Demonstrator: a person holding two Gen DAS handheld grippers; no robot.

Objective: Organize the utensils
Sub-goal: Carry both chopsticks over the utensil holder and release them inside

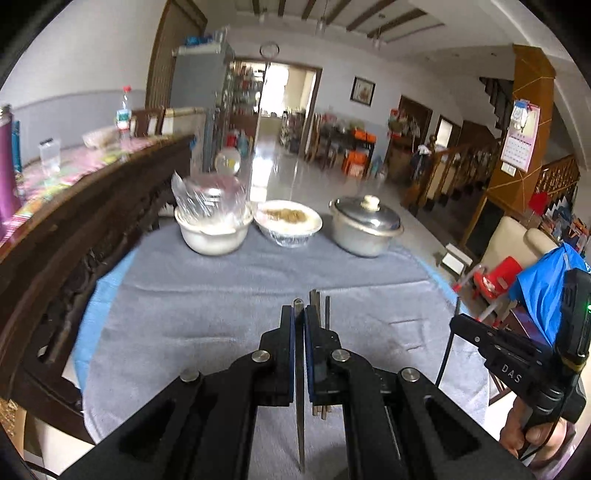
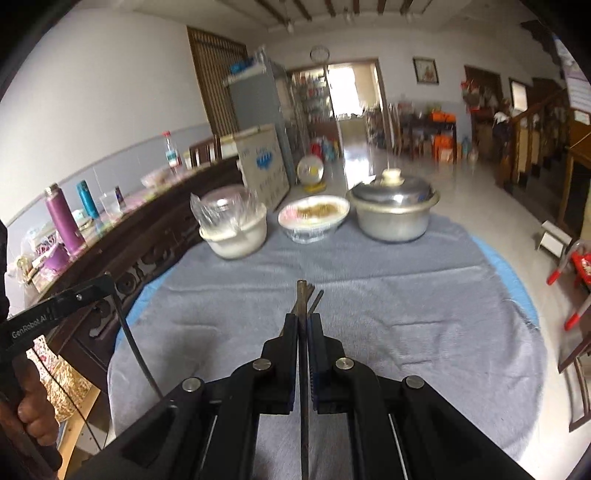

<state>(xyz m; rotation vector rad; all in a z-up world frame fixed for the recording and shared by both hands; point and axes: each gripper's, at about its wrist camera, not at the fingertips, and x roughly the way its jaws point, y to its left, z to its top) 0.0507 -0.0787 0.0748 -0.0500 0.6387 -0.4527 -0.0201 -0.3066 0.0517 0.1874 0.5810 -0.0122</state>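
Both my left tongs (image 1: pixel 298 314) and right tongs (image 2: pixel 303 321) clamp chopsticks (image 1: pixel 300 406) lengthwise, tips toward the lidded pot (image 1: pixel 364 229).

You're in a big open room: glossy pale floor (image 1: pixel 280 177), grey-white walls (image 2: pixel 92 92), beamed ceiling (image 1: pixel 332 11), bright doorway (image 2: pixel 351 88), dark carved wooden sideboard (image 1: pixel 74 229), wooden staircase railing (image 1: pixel 461 166) off right.
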